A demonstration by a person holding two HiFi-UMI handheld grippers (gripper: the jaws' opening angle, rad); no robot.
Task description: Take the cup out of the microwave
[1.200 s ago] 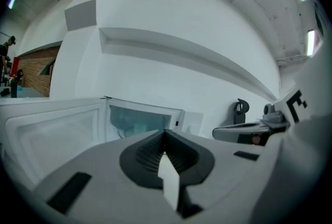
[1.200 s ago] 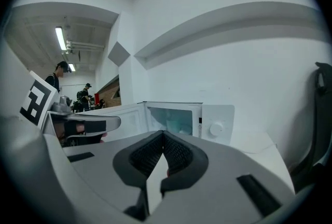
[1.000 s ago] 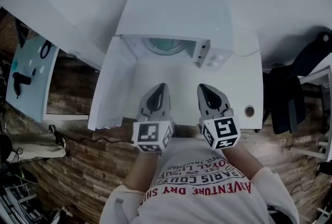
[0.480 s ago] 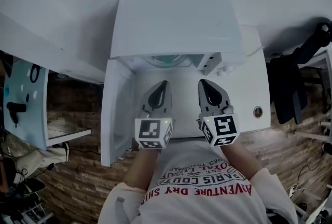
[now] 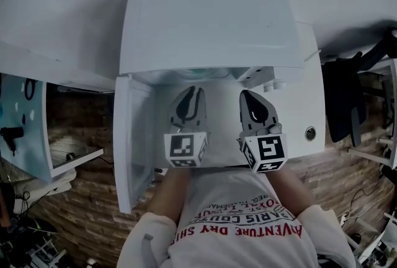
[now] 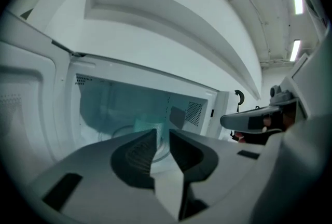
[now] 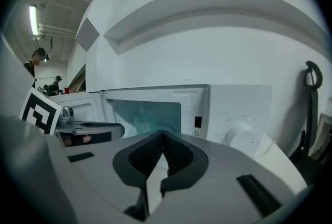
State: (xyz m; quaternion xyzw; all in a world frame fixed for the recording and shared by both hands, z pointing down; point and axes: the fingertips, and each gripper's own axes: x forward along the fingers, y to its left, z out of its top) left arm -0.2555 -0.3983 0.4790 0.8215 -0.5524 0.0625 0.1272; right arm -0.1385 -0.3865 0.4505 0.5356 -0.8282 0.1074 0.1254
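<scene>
A white microwave (image 5: 211, 18) stands on a white table, its door (image 5: 131, 136) swung open to the left. Inside, a pale translucent cup (image 6: 148, 125) stands upright on the glass turntable; the right gripper view also shows the cup (image 7: 144, 124). From the head view the cup is hidden. My left gripper (image 5: 194, 92) is just in front of the cavity mouth, pointing at the cup; its jaws (image 6: 163, 131) are opening with a narrow gap and nothing between them. My right gripper (image 5: 247, 94) is beside it, before the cavity's right side, and its jaws (image 7: 163, 134) are shut and empty.
The microwave's control panel with a round knob (image 7: 244, 137) is right of the cavity. A cable hole (image 5: 310, 133) sits in the table's right part. A dark chair (image 5: 347, 105) stands right of the table. A white wall runs behind the microwave.
Both grippers have moved forward and down toward the microwave's mouth. The microwave now looks larger and nearer in the head view.
</scene>
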